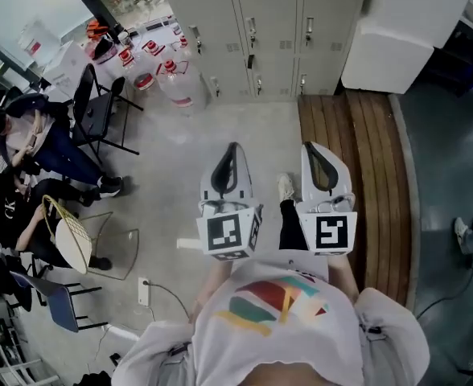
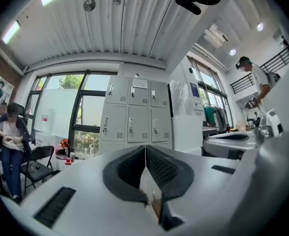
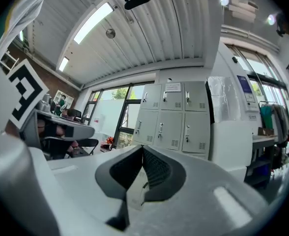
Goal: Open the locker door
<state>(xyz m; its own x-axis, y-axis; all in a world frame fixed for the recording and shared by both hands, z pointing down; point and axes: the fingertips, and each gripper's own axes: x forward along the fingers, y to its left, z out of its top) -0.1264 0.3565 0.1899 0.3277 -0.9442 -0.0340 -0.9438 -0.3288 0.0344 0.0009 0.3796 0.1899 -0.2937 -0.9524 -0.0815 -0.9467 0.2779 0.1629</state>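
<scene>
A bank of grey lockers [image 1: 277,30] stands against the far wall, several steps ahead, with every door closed and small handles on each. The lockers [image 2: 134,114] fill the middle of the left gripper view, and the lockers [image 3: 171,117] show the same way in the right gripper view. My left gripper [image 1: 230,155] and right gripper [image 1: 310,153] are held side by side at chest height, pointing at them. Both are shut with nothing between the pads. The left gripper [image 2: 145,149] has its jaws closed together, as does the right gripper [image 3: 143,150].
A wooden slatted bench [image 1: 365,175] runs along the right, with a white cabinet [image 1: 397,39] at its far end. Water jugs [image 1: 172,79] stand left of the lockers. Seated people [image 1: 27,135], black chairs [image 1: 100,111] and a wire chair [image 1: 71,232] occupy the left.
</scene>
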